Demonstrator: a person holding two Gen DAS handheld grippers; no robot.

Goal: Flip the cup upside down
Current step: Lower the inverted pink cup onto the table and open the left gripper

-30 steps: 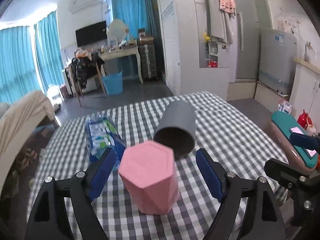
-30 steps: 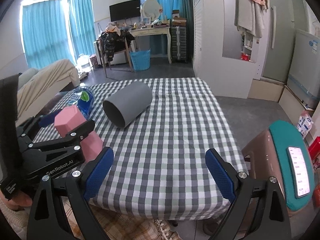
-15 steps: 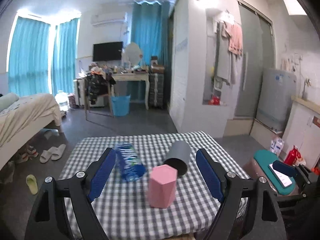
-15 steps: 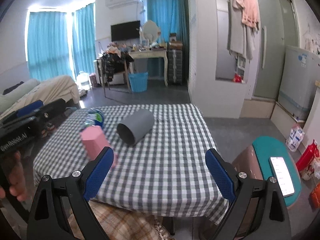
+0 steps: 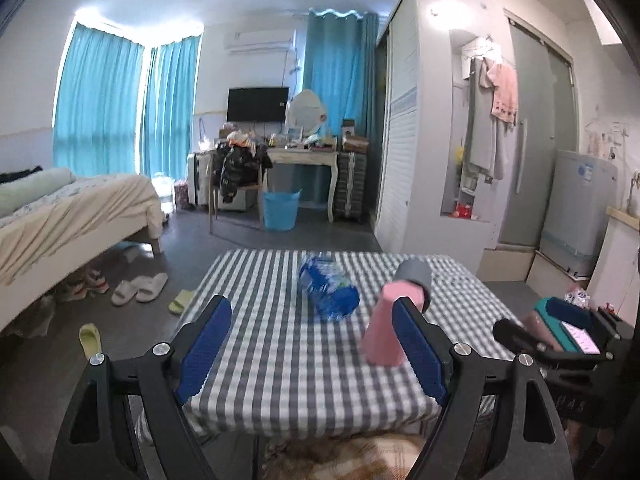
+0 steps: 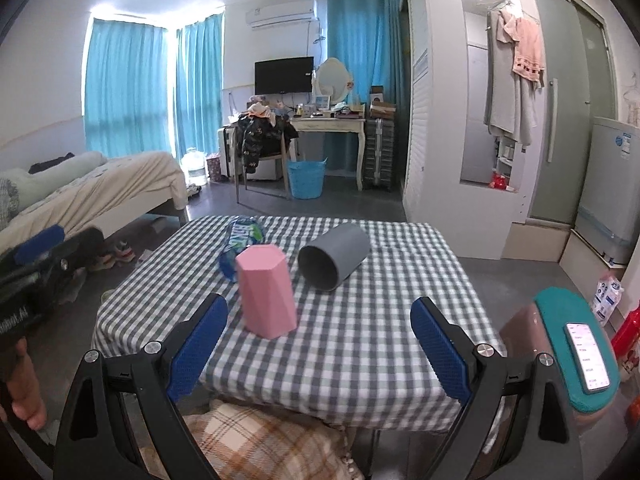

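A pink faceted cup [image 6: 266,290] stands mouth-down on the checked tablecloth [image 6: 360,340]; it also shows in the left wrist view [image 5: 386,328]. A grey cup [image 6: 334,257] lies on its side behind it, mouth toward me, and shows in the left wrist view [image 5: 414,280] too. My left gripper [image 5: 314,350] is open and empty, held back from the table's near edge. My right gripper [image 6: 320,348] is open and empty, also short of the table. The left gripper shows at the left edge of the right wrist view [image 6: 36,256].
A blue plastic water bottle [image 5: 328,290] lies on the table left of the cups. A stool with a teal top and a phone [image 6: 586,354] stands right of the table. A bed [image 5: 68,208] is at left, a desk and blue basket [image 5: 280,210] beyond.
Both grippers have pulled back and away from the table. The left gripper, earlier close around the pink cup, is now well clear of it. The cup stays standing mouth-down.
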